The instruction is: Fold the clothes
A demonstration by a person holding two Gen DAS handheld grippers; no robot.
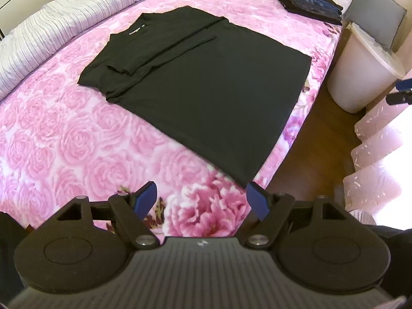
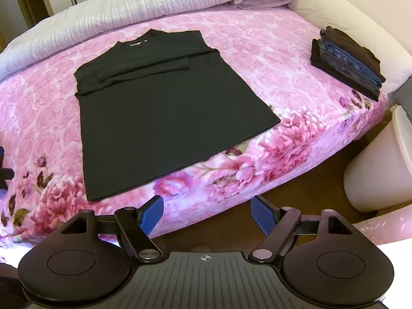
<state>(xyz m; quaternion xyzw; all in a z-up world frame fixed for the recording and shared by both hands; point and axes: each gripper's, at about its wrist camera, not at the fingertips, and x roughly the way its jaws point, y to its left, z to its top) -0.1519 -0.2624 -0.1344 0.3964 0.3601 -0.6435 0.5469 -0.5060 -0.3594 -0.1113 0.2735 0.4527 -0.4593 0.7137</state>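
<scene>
A black long-sleeved top (image 2: 164, 108) lies flat in the middle of the frame on the pink floral bed (image 2: 270, 59), both sleeves already folded across its chest, the body still full length. At the upper right sits a stack of folded clothes (image 2: 347, 61), so by my reckoning this garment is about half done: the hem has yet to come up. The left gripper (image 1: 202, 198) and right gripper (image 2: 208, 212) tilt steeply down near the hem corners, fingers spread, holding nothing.

black shirt (image 1: 206, 97) flat on bed (image 1: 64, 134), claw (image 1: 202, 198) agape
</scene>
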